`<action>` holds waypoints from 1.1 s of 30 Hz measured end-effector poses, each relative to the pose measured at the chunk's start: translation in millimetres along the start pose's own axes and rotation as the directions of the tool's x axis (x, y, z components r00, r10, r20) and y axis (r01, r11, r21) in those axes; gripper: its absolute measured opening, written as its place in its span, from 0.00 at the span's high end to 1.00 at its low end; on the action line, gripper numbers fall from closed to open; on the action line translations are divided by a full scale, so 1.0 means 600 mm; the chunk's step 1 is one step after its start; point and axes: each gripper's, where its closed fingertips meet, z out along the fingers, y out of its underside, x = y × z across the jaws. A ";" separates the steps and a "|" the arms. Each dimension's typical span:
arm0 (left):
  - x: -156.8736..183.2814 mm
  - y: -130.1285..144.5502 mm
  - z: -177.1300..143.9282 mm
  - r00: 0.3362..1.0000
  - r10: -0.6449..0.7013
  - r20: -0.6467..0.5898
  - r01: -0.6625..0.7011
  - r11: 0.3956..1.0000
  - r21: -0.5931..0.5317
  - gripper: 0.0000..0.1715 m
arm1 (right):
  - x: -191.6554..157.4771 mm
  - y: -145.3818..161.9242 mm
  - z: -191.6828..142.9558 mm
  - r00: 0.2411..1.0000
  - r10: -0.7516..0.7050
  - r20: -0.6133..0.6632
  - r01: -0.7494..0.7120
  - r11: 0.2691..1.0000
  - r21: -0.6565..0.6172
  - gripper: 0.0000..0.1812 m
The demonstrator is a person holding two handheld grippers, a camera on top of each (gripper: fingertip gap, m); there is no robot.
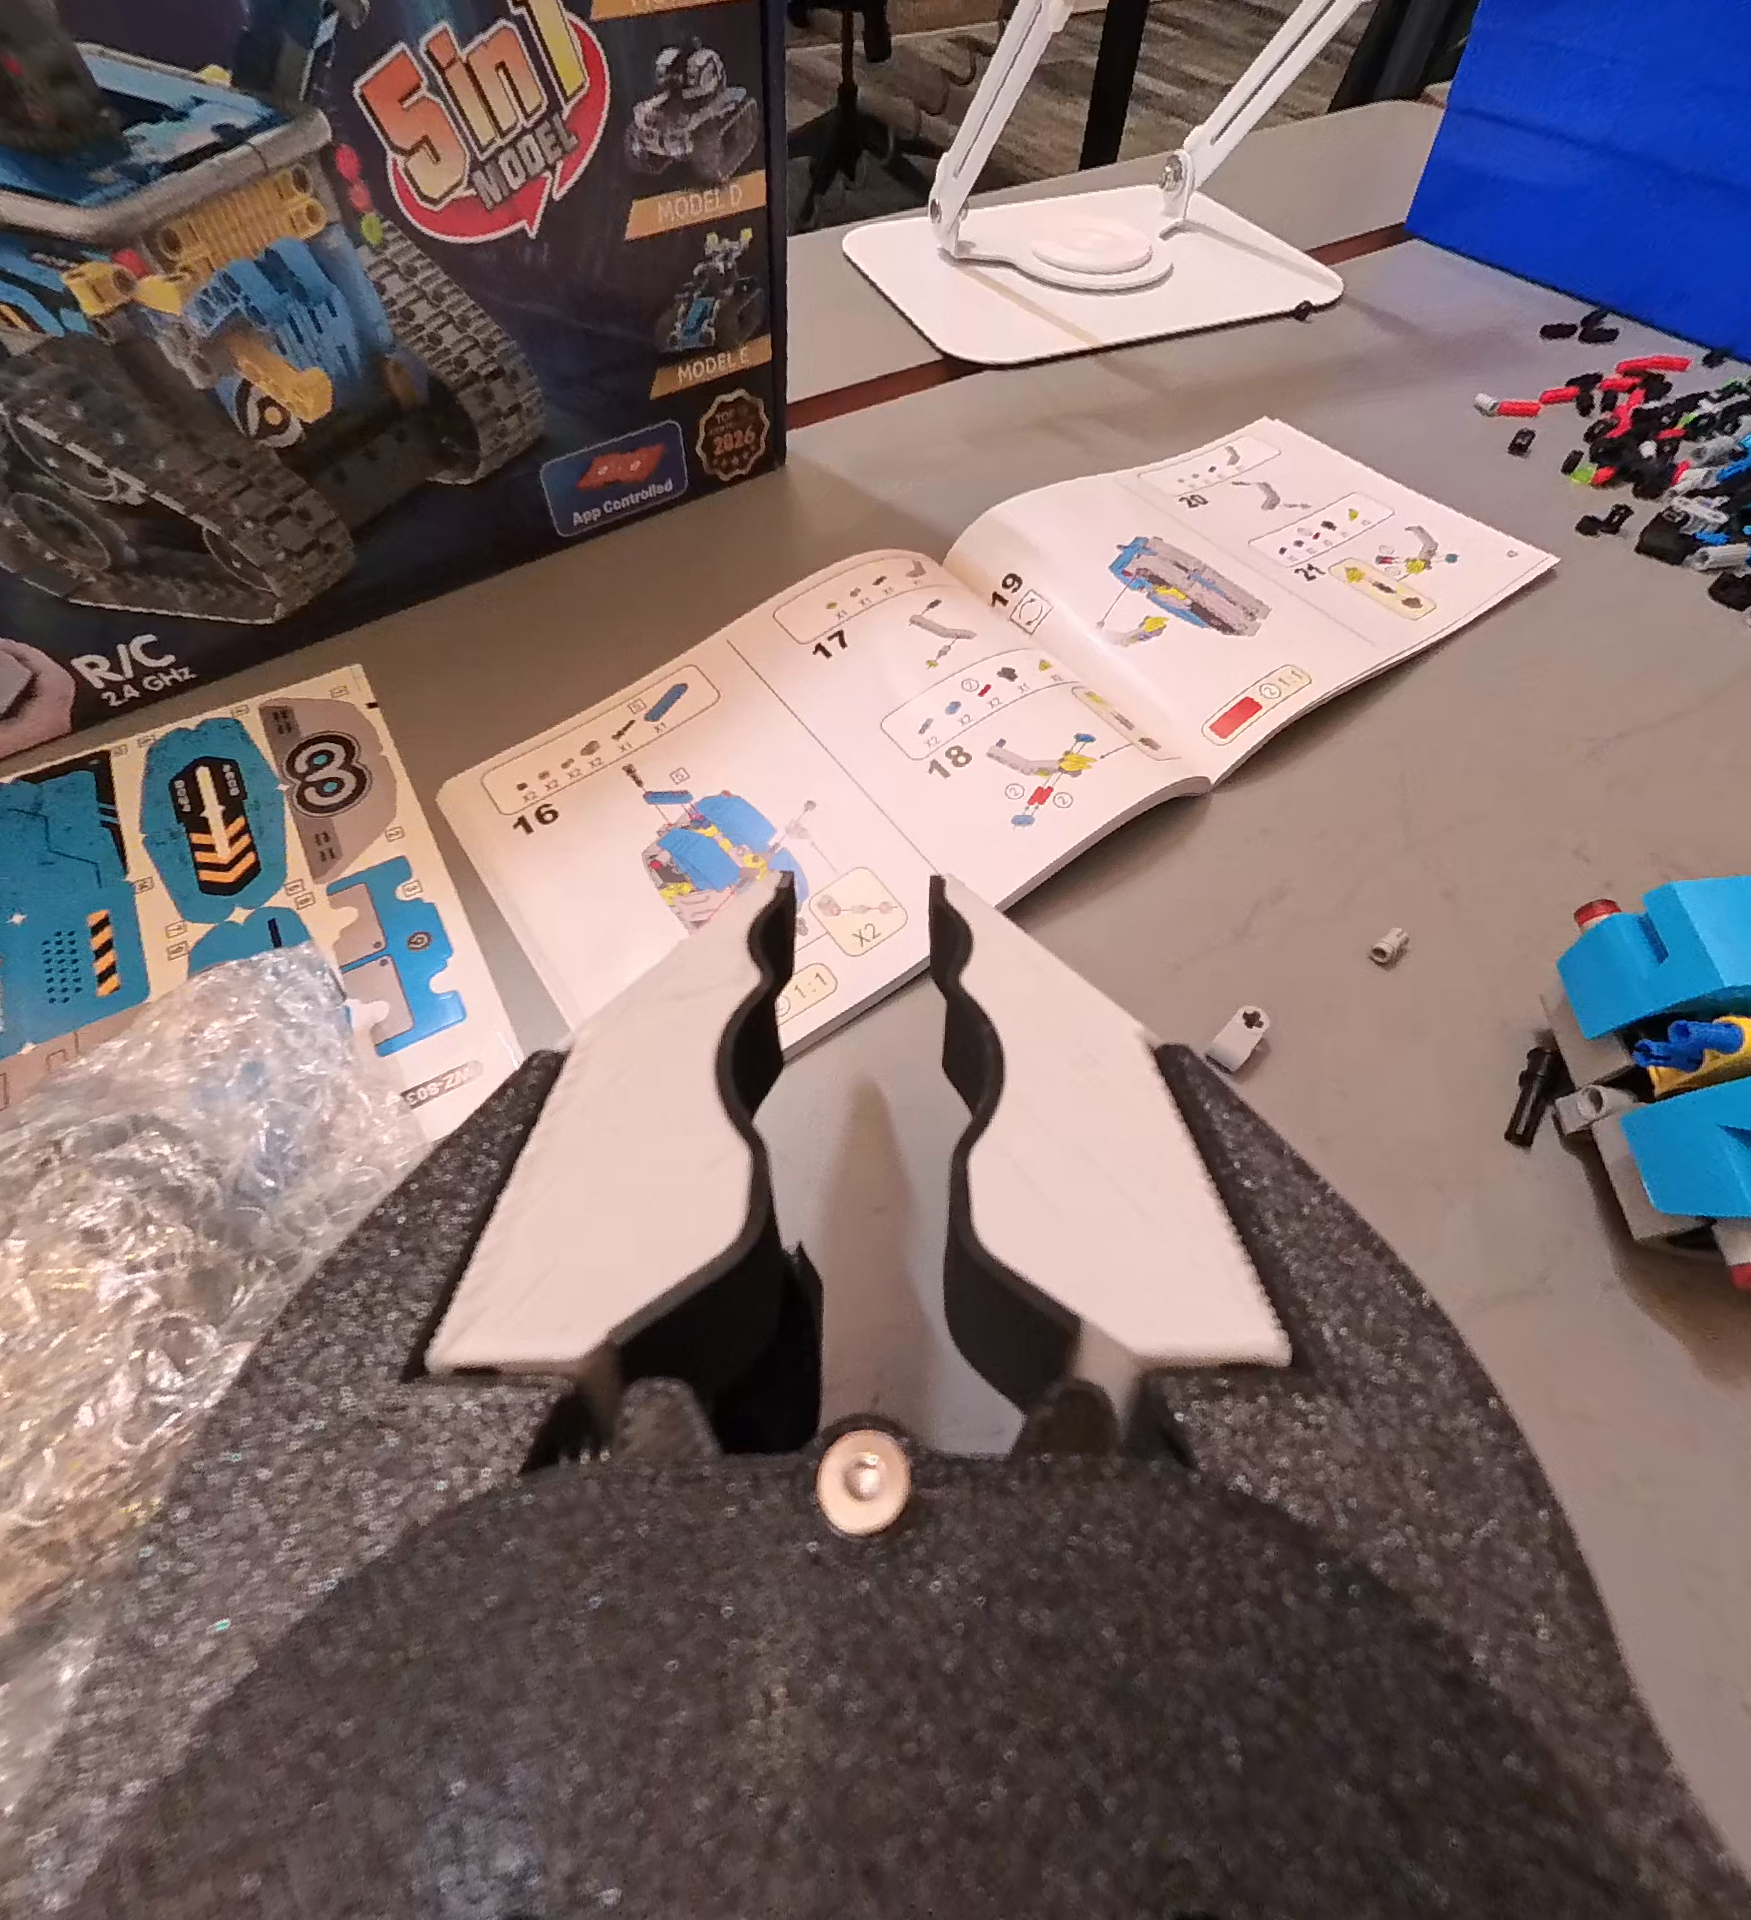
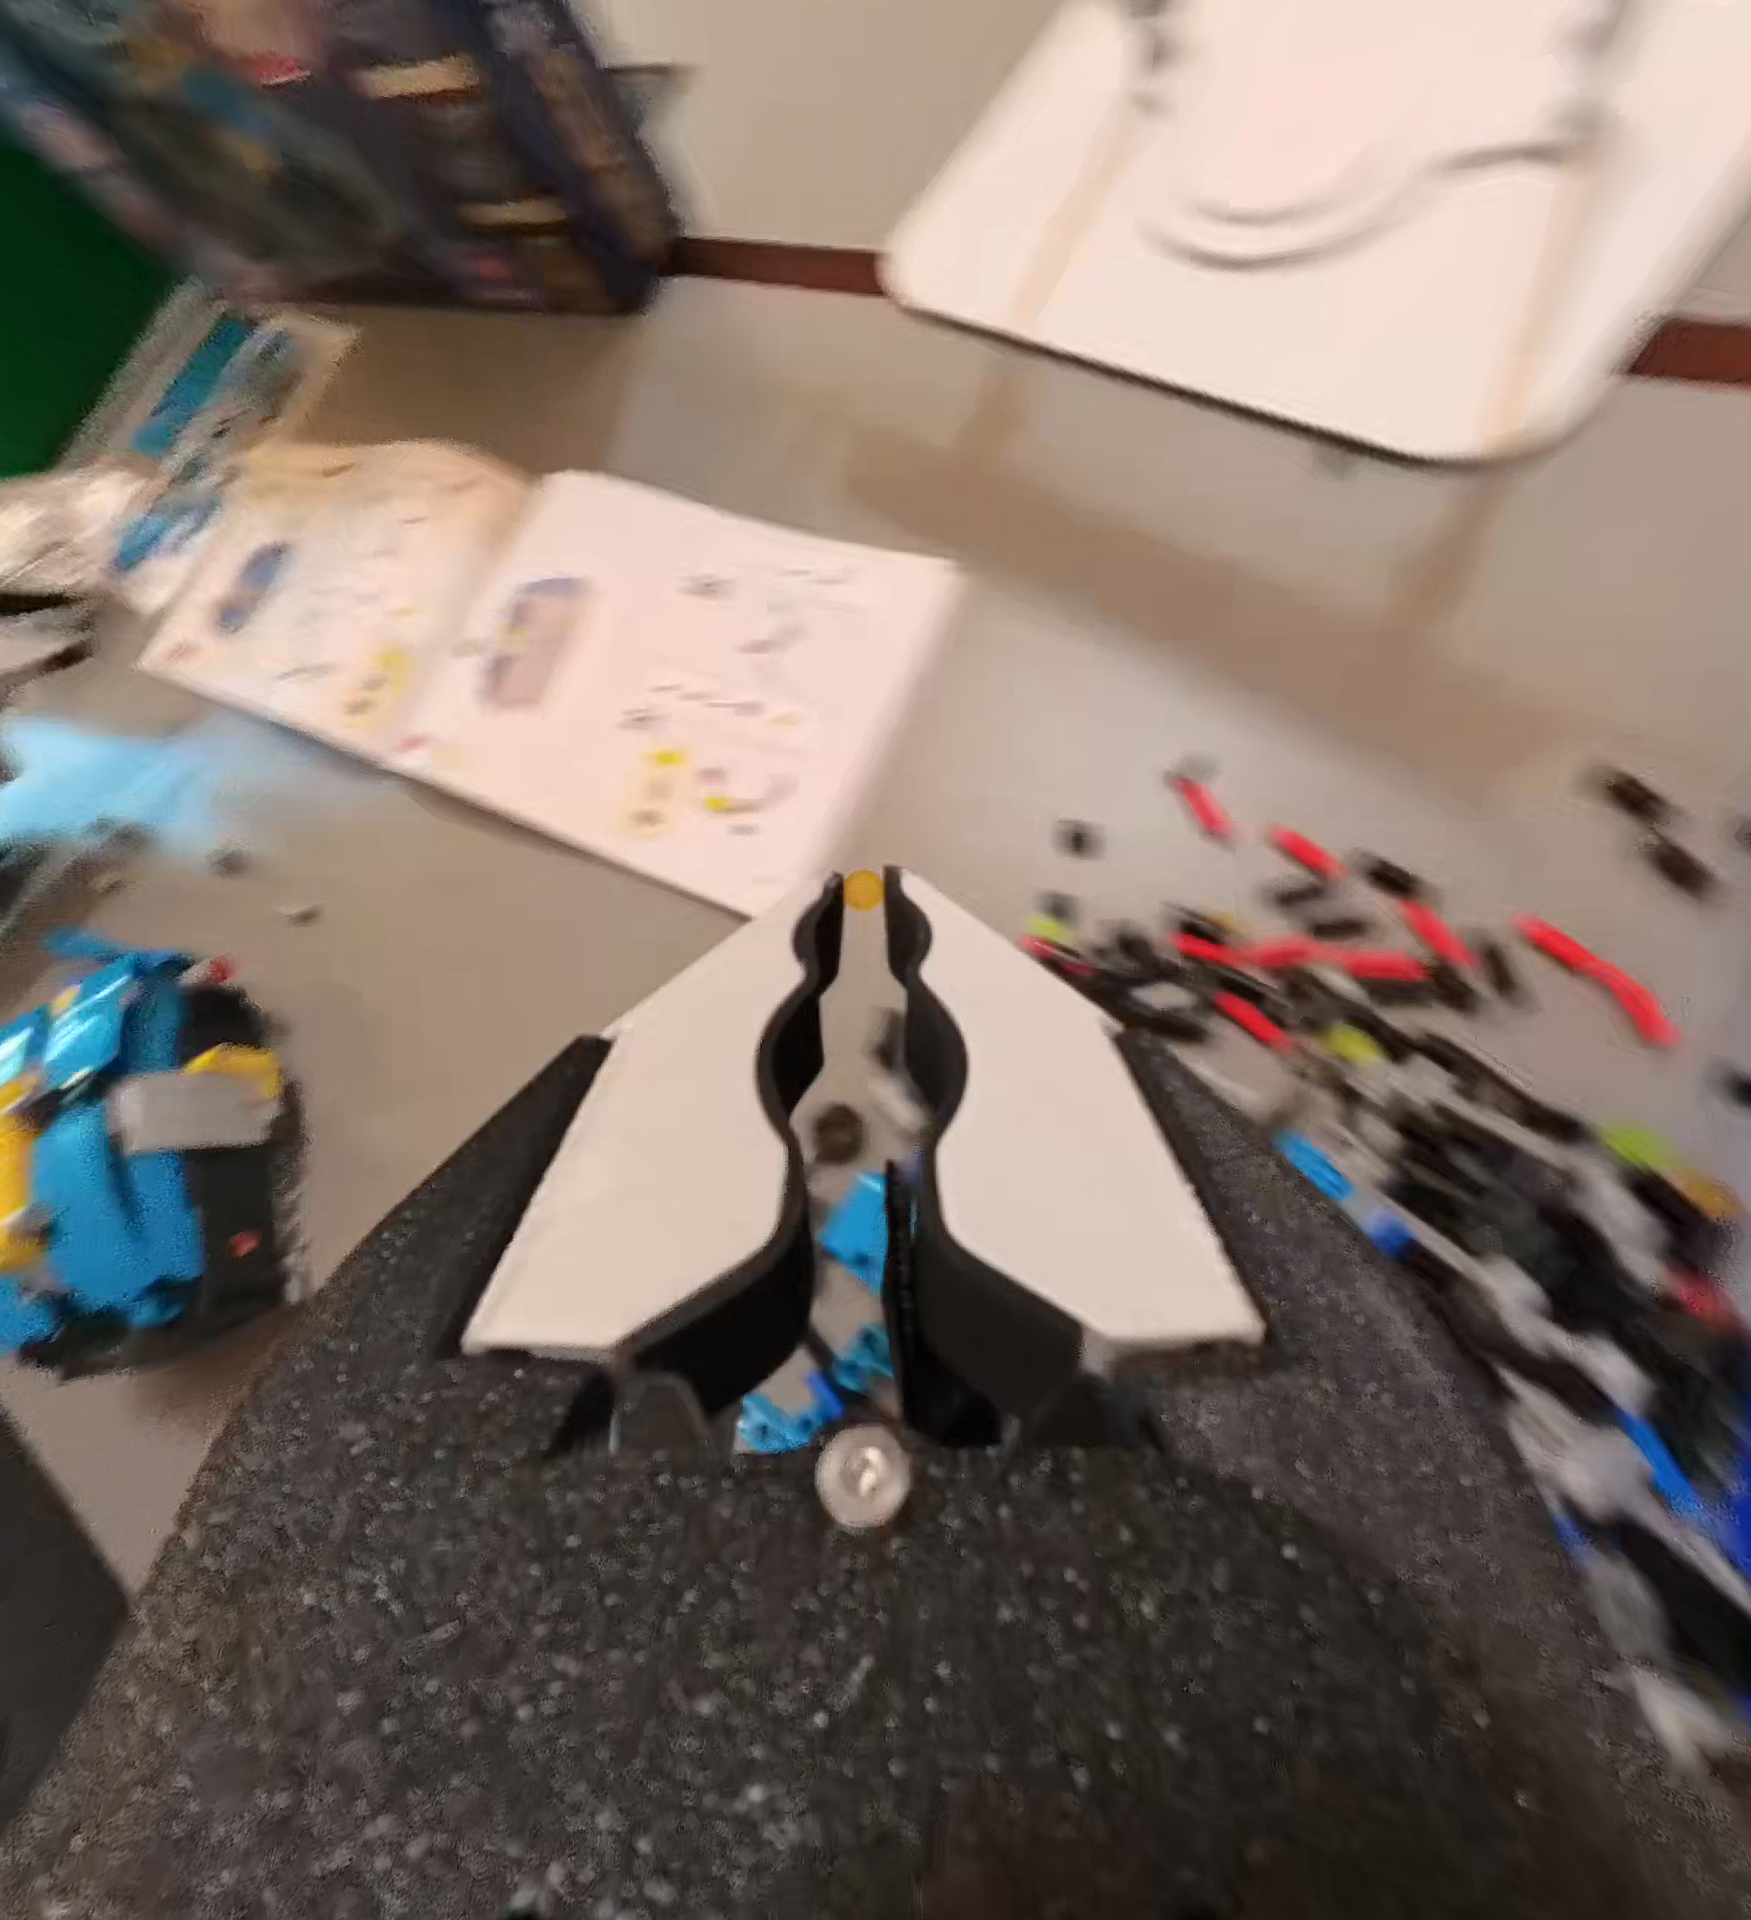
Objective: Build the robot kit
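My left gripper (image 1: 860, 894) is open and empty, held just above the near edge of an open instruction booklet (image 1: 1006, 665). A part-built blue, grey and yellow brick model (image 1: 1712, 1081) lies to its right on the grey table (image 1: 1370, 1195). My right gripper (image 2: 863, 888) is shut on a small yellow round piece (image 2: 863, 891) pinched at its fingertips. It hangs above the left edge of a pile of loose black, red, blue and green parts (image 2: 1422, 1091). The right wrist view is blurred by motion. The model (image 2: 112, 1153) shows there at the left, the booklet (image 2: 642, 675) ahead.
A toy box (image 1: 331, 312) stands at the back left, with a sticker sheet (image 1: 175, 883) and a crumpled clear bag (image 1: 92, 1299) in front. A white stand base (image 1: 1089, 270) sits at the back. A blue bin (image 1: 1640, 156) stands at the right behind the loose parts (image 1: 1702, 478). Two small grey pieces (image 1: 1240, 1034) lie near the model. The gap from one gripper's tips to the other's is roughly 35 centimeters.
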 end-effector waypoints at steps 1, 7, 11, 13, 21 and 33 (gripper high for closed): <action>0.000 0.000 0.000 1.000 0.001 0.000 -0.001 1.000 -0.001 0.85 | -0.047 0.000 0.017 0.993 -0.076 0.086 0.076 0.997 -0.002 0.96; -0.002 -0.002 -0.002 1.000 -0.013 -0.001 0.013 1.000 0.009 0.85 | -0.261 0.095 0.128 0.802 -0.476 0.360 0.551 0.823 -0.139 0.96; -0.002 -0.001 -0.001 1.000 -0.017 -0.003 0.017 1.000 0.007 0.85 | -0.329 0.123 0.157 0.729 -0.518 0.448 0.623 0.773 -0.119 0.96; -0.001 -0.001 -0.001 1.000 -0.010 -0.002 0.010 1.000 0.004 0.85 | -0.334 0.136 0.171 0.722 -0.531 0.442 0.642 0.753 -0.144 0.96; -0.001 -0.002 -0.002 1.000 -0.016 -0.007 0.016 1.000 0.008 0.85 | -0.179 0.050 0.114 0.877 -0.449 0.171 0.472 0.872 -0.128 0.91; 0.001 0.000 -0.001 1.000 -0.007 -0.010 0.007 1.000 -0.001 0.85 | 0.140 0.040 0.025 0.939 0.087 -0.332 -0.112 0.992 -0.058 0.89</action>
